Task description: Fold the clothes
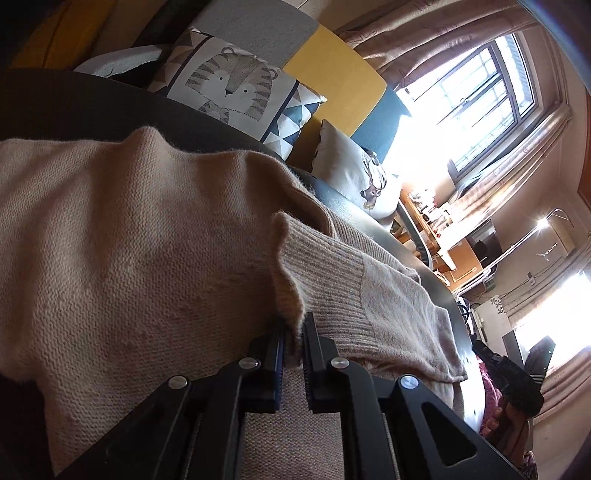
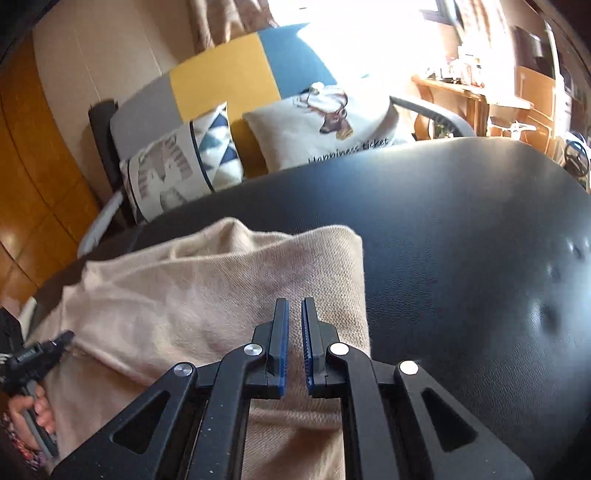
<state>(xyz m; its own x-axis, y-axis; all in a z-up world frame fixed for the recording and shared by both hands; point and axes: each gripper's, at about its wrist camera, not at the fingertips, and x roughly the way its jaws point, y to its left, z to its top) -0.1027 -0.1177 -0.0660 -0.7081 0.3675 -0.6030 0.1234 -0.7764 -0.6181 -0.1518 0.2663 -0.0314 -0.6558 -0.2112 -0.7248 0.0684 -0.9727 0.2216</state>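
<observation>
From my left wrist camera, the left gripper (image 1: 293, 326) has its jaws closed on the ribbed cuff (image 1: 317, 273) of a beige knitted sweater (image 1: 122, 236); a fold of the cuff stands pinched between the blue-lined fingers (image 1: 277, 354). The sweater body lies spread across a black padded surface (image 1: 92, 107), with the sleeve running off to the right near that surface's edge. Behind it I note a tiger-print cushion (image 1: 229, 88) and a white deer-print cushion (image 1: 354, 173) against a grey, yellow and blue sofa back (image 1: 332, 70). A bright barred window (image 1: 480, 96) with curtains (image 1: 424, 33) sits upper right.
</observation>
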